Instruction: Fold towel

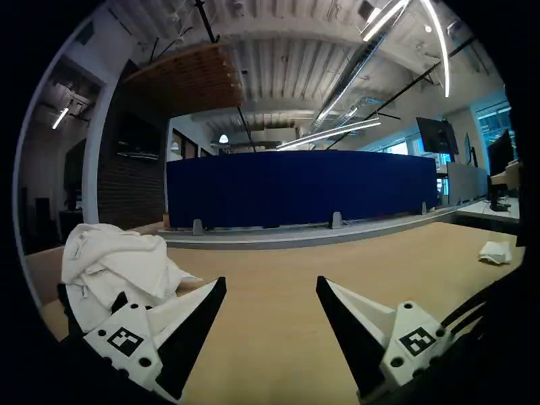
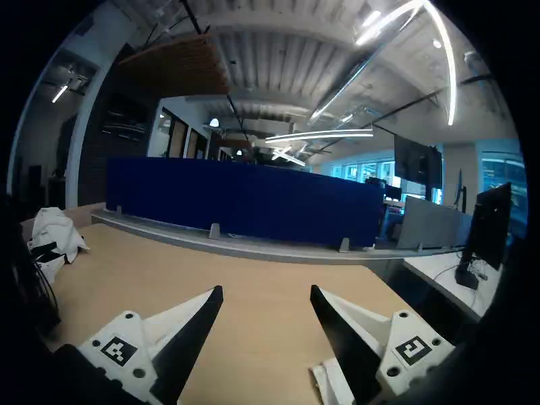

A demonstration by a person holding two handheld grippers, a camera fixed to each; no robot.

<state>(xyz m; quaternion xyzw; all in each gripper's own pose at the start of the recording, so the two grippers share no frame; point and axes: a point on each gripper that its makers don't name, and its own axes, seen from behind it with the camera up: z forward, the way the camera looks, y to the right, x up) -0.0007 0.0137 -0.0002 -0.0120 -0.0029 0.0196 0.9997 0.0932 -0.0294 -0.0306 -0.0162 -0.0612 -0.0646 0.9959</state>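
Wooden table (image 1: pixel 283 317), blue partition (image 1: pixel 300 185), ceiling lights (image 1: pixel 442 40)

towel (image 1: pixel 111 270) lies on the table (image 1: pixel 283 317), left, before the divider (image 1: pixel 297 185).

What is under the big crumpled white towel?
The towel lies bunched on the wooden table, just beyond the open left hand-held gripper. Anything beneath the heap is covered by its folds.

Crumpled white towel (image 1: pixel 111 266) on table (image 1: pixel 283 283)
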